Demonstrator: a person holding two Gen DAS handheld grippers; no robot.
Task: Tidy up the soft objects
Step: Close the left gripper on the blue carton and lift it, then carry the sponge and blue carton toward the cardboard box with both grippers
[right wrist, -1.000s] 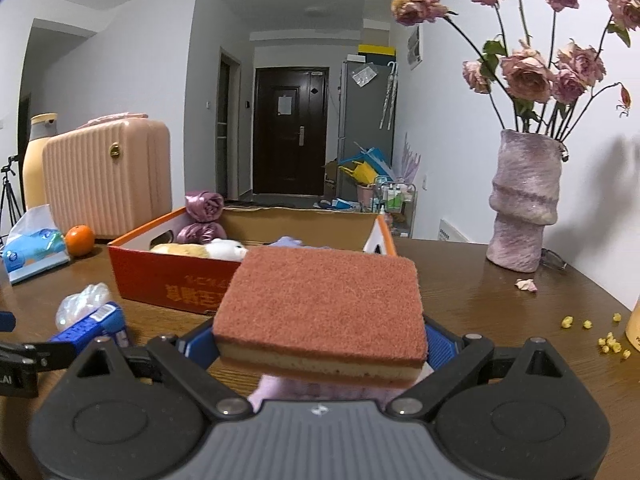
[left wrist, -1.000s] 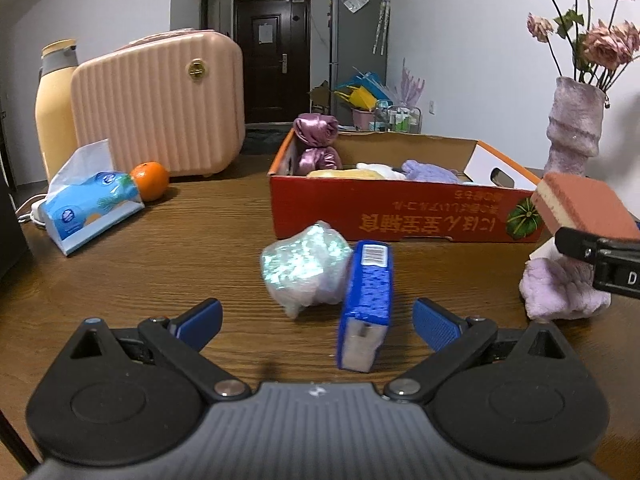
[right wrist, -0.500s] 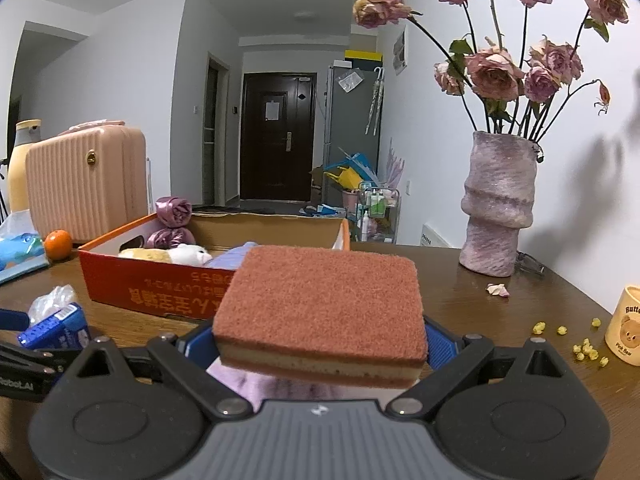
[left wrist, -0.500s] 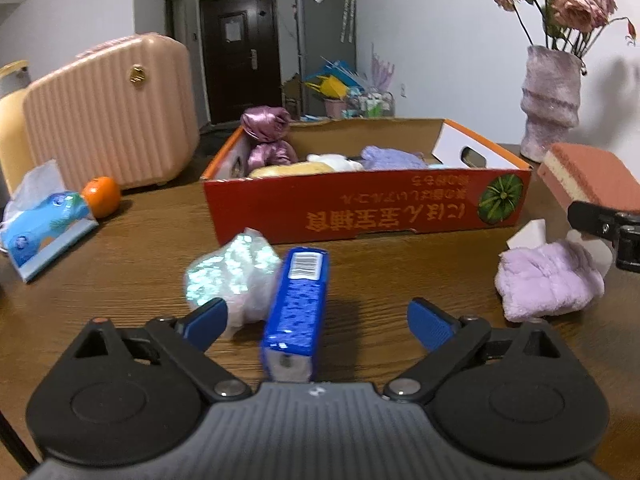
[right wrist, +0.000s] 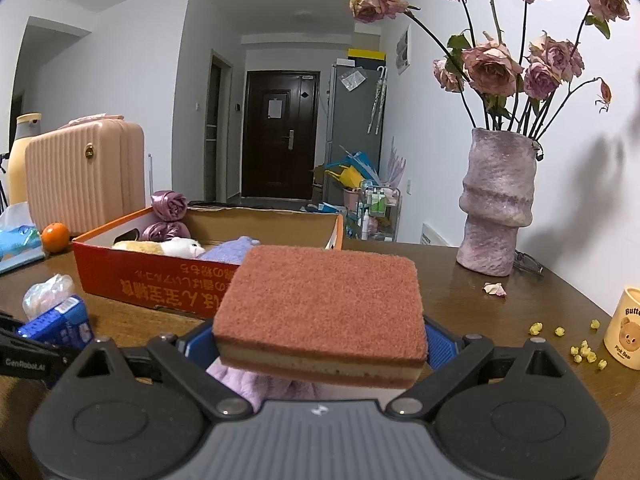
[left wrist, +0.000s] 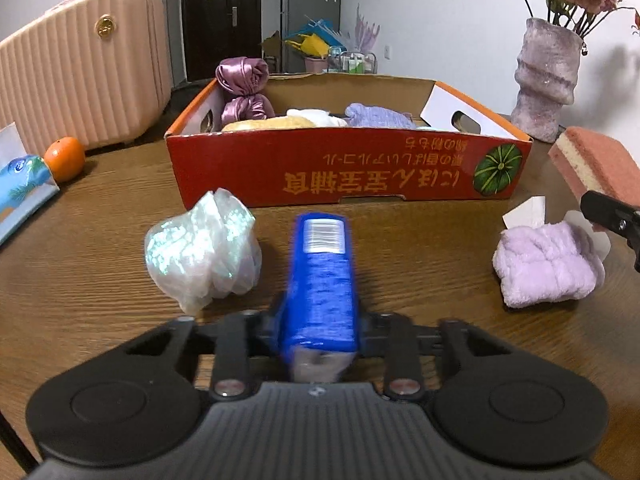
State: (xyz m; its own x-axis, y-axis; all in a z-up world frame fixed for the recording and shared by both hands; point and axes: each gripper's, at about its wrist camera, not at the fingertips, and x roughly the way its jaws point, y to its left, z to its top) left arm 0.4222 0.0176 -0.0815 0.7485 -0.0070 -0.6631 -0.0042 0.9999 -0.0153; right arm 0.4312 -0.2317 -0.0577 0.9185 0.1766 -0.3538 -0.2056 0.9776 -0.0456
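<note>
A blue tissue pack [left wrist: 320, 280] stands on edge on the wooden table, and my left gripper [left wrist: 318, 328] is closing on it, its pads pressing both sides of the pack's near end. A crumpled clear plastic bag [left wrist: 204, 248] lies just to its left. A lilac towel [left wrist: 548, 268] lies to the right. My right gripper [right wrist: 320, 340] is shut on a red-topped sponge [right wrist: 320, 312], held above the lilac towel. The red cardboard box [left wrist: 340, 176] behind holds satin rolls, a plush toy and a lilac cloth.
A pink ribbed suitcase [left wrist: 80, 68], an orange [left wrist: 64, 153] and a blue-green tissue packet [left wrist: 20, 184] sit at the left. A vase of dried roses [right wrist: 496, 204] stands at the right, with a cream mug [right wrist: 624, 328] and yellow crumbs [right wrist: 580, 348] near it.
My left gripper moved forward around the blue pack and its jaws went from wide open to shut on it. The right gripper kept its hold on the sponge and drifted slightly.
</note>
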